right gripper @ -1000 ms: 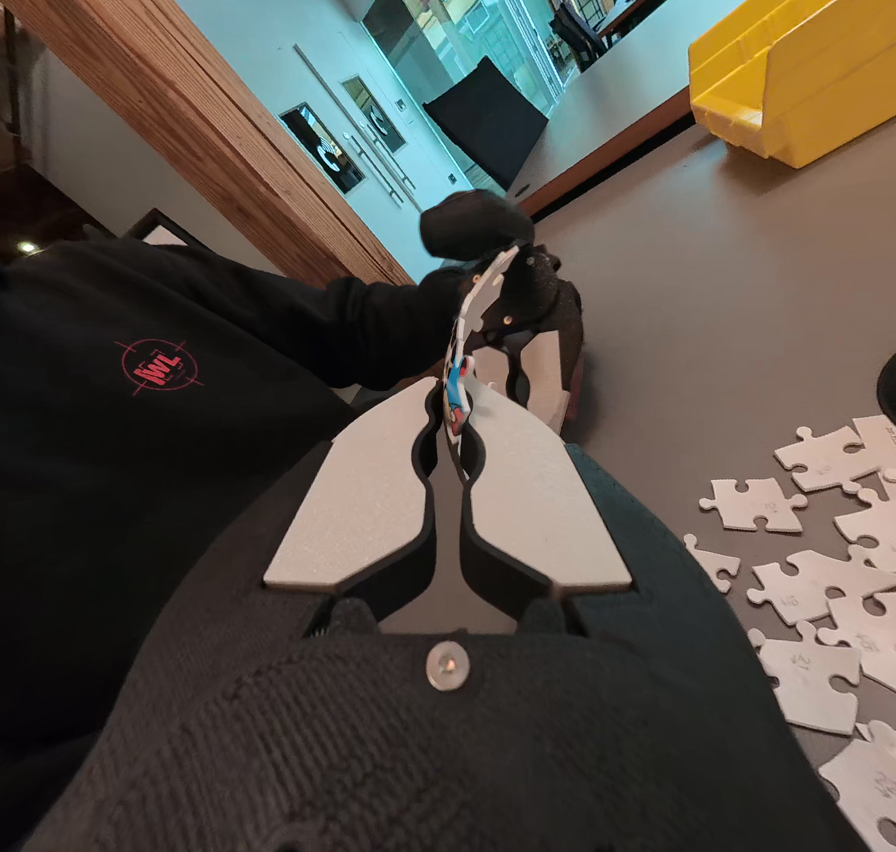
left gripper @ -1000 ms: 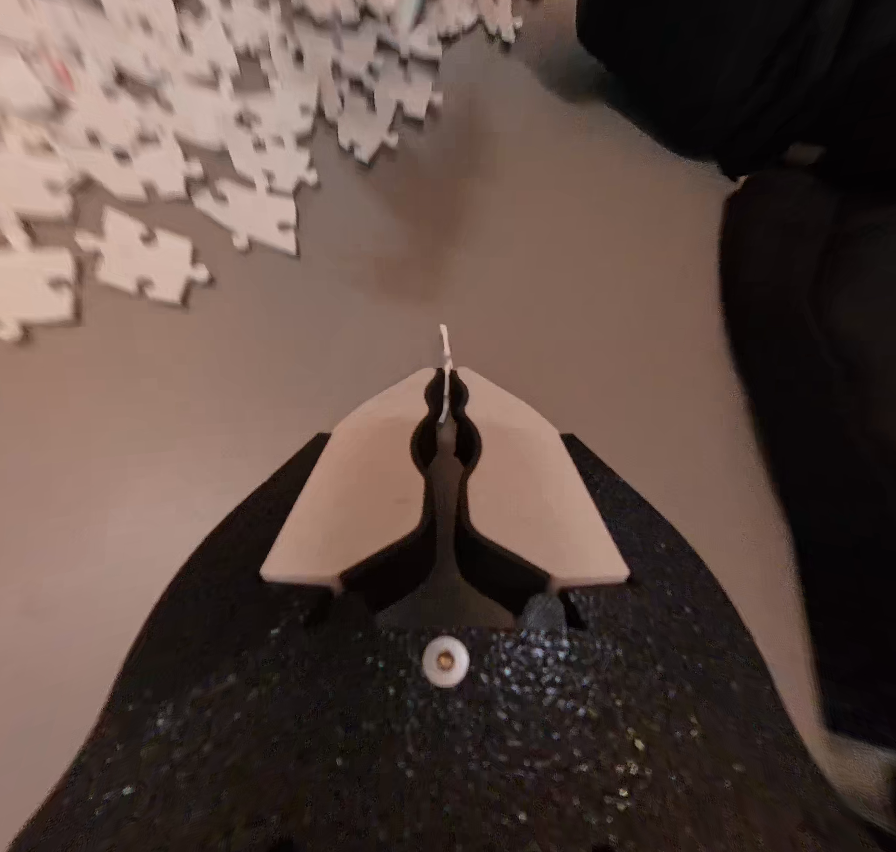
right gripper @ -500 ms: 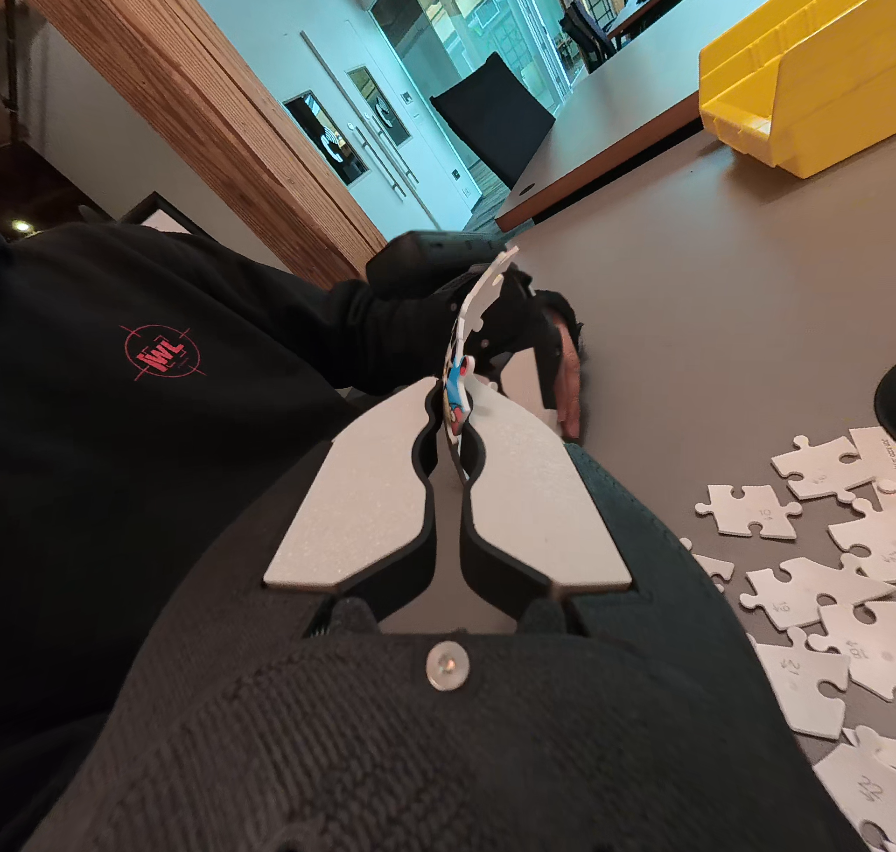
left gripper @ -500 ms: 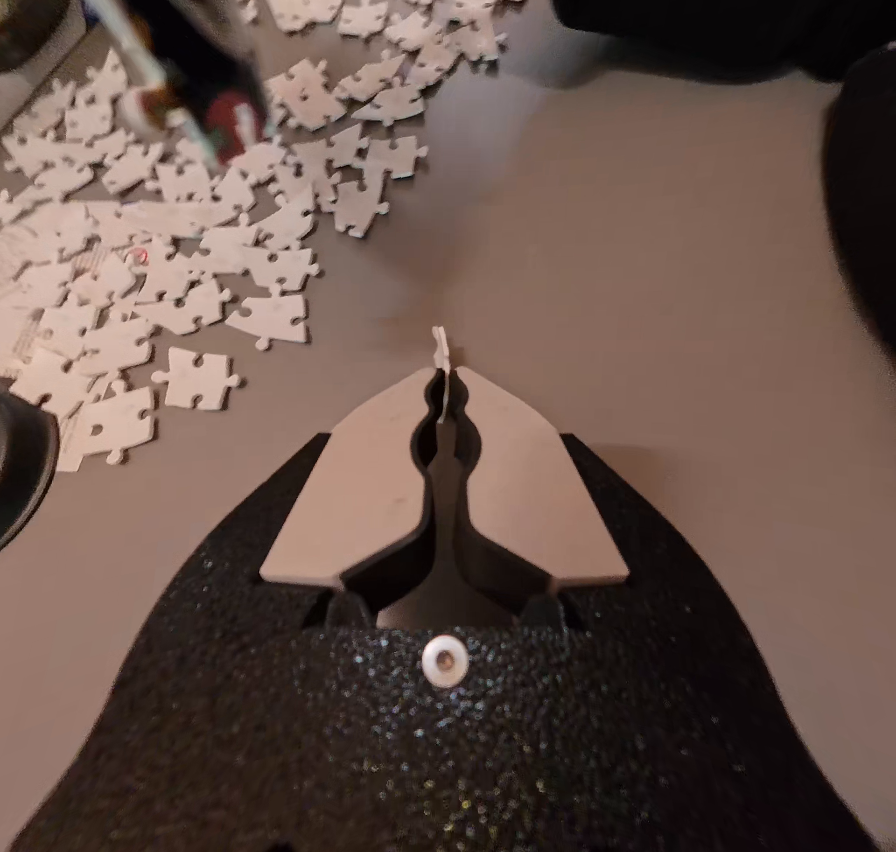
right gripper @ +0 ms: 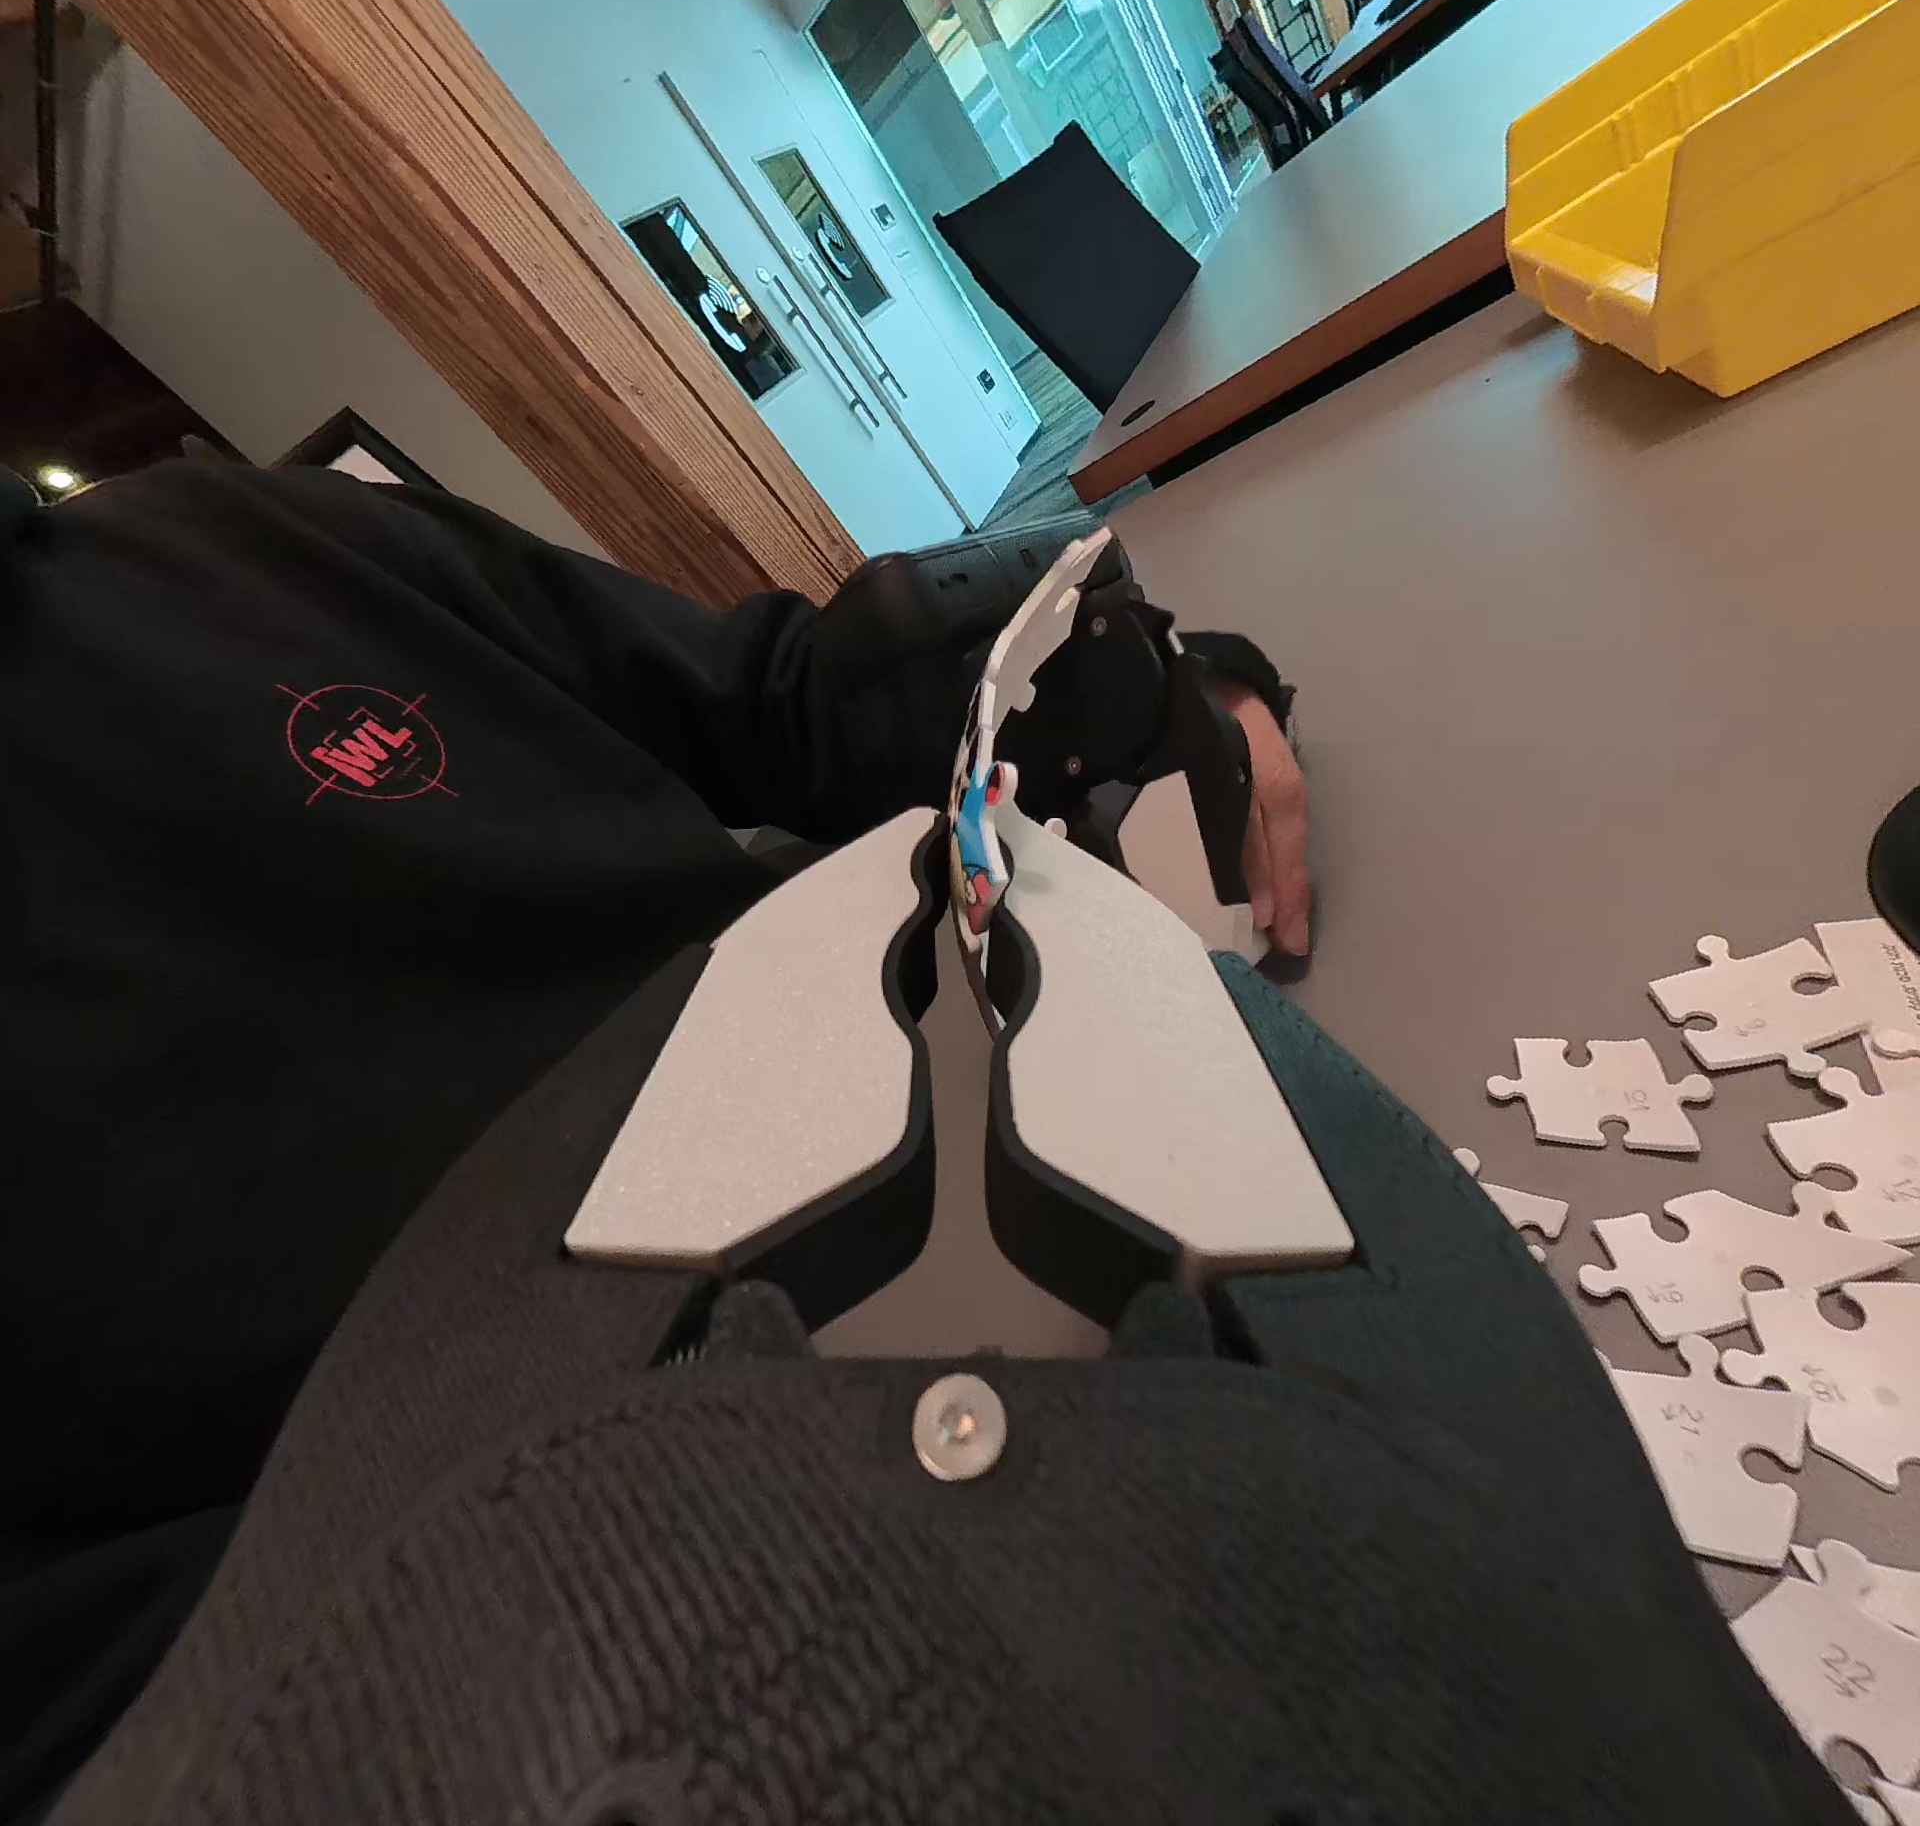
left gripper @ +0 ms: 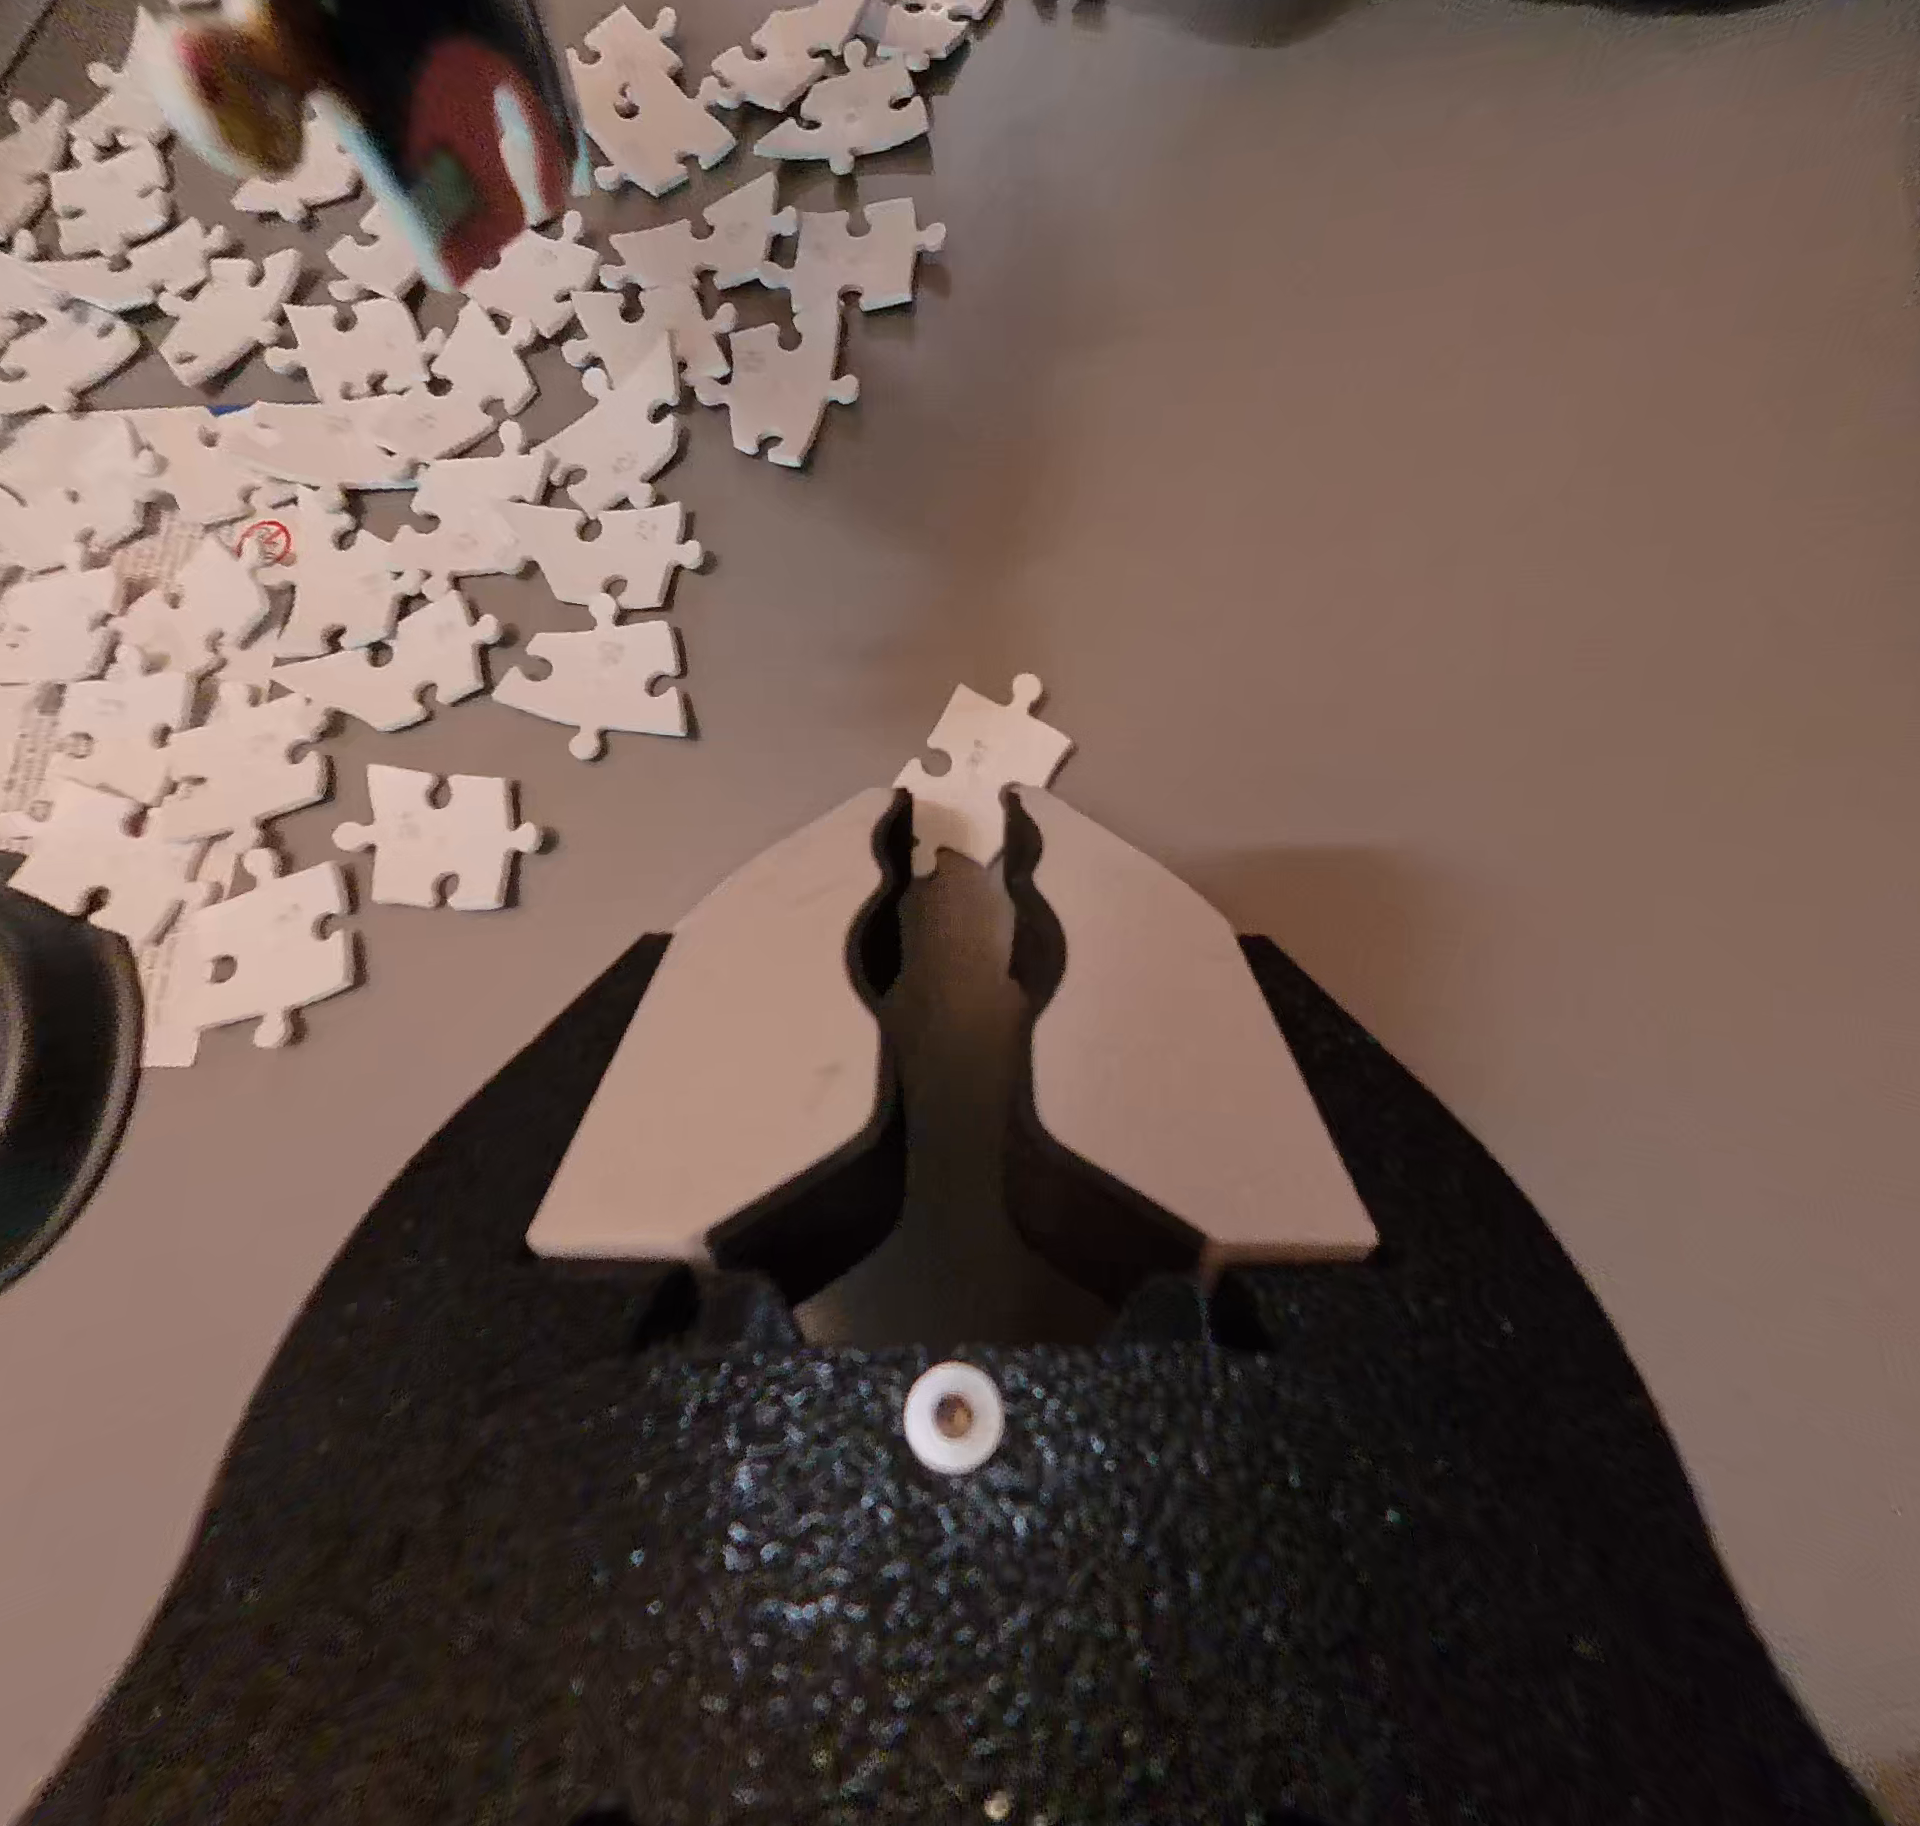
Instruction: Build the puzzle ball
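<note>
One curved strip [right gripper: 1003, 727] (white back, printed front) between right fingers [right gripper: 1132, 1038].

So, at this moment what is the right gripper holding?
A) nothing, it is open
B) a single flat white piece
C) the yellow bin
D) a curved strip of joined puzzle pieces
D: the right gripper is shut on a curved strip of joined pieces, printed colours showing.

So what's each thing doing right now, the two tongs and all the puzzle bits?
Left tongs: open, a gap between the fingers.
Single white piece: lying flat on the table, released, just past the left tongs' tips.
Right tongs: shut on the assembled curved strip.
Assembled curved strip: pieces joined, held edge-up off the table.
Loose pieces: scattered, white backs up, not joined.
Yellow bin: open-fronted; contents not visible.
</note>
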Available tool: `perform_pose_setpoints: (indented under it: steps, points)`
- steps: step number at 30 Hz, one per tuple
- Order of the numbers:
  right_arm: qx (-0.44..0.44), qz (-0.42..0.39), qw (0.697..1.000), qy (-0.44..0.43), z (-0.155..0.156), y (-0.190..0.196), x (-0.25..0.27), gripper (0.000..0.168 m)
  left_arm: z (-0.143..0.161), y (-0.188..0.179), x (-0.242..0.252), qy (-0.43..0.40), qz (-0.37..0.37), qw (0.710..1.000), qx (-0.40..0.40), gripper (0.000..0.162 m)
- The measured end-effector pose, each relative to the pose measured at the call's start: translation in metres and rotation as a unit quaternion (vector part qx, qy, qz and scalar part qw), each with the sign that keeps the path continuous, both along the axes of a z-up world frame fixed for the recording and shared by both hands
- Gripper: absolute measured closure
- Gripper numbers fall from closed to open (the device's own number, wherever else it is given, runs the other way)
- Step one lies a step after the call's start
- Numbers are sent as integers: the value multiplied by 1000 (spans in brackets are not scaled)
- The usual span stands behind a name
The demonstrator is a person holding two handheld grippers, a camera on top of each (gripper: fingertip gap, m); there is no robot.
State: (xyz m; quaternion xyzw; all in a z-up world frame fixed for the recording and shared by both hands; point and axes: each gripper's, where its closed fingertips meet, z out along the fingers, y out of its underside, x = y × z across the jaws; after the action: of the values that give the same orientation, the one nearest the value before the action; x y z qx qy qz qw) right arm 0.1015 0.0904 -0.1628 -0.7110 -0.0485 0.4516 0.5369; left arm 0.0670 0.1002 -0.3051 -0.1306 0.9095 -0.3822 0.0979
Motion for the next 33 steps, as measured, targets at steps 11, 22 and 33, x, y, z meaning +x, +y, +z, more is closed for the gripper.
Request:
perform_pose_setpoints:
  steps: [11,22,33]
  points:
    - [4,13,1000,-8,0,0,-5,164,-6,-5,-10,30,-127,990,46,115]
    - [17,7,1000,-6,5,-5,-1,164,-5,-14,-5,32,-81,996,30,136]
    - [22,9,1000,-5,6,-5,-2,164,60,-6,-7,268,98,937,-200,161]
